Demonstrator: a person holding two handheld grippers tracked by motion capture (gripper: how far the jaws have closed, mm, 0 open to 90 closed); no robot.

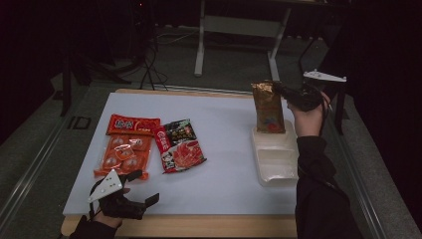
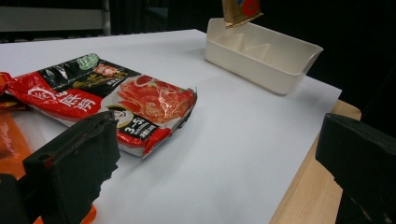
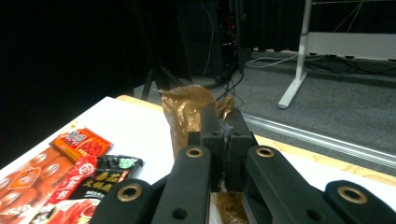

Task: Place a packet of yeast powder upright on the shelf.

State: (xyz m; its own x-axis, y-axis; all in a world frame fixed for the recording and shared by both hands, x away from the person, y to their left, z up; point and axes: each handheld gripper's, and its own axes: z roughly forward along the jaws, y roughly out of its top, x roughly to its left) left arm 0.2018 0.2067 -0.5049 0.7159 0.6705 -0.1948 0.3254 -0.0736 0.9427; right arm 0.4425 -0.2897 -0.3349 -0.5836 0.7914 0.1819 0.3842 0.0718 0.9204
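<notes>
A brown-gold snack packet hangs upright with its lower end in the far compartment of a white divided tray at the table's right. My right gripper is shut on the packet's top edge; in the right gripper view the jaws pinch the crinkled foil. My left gripper rests at the front left edge, open and holding nothing. In the left gripper view its gap faces a red-and-black packet, with the tray farther off.
A flat orange packet and the red-and-black packet lie side by side on the white sheet at the left. A wooden table edge runs along the front. A desk frame stands on the floor beyond.
</notes>
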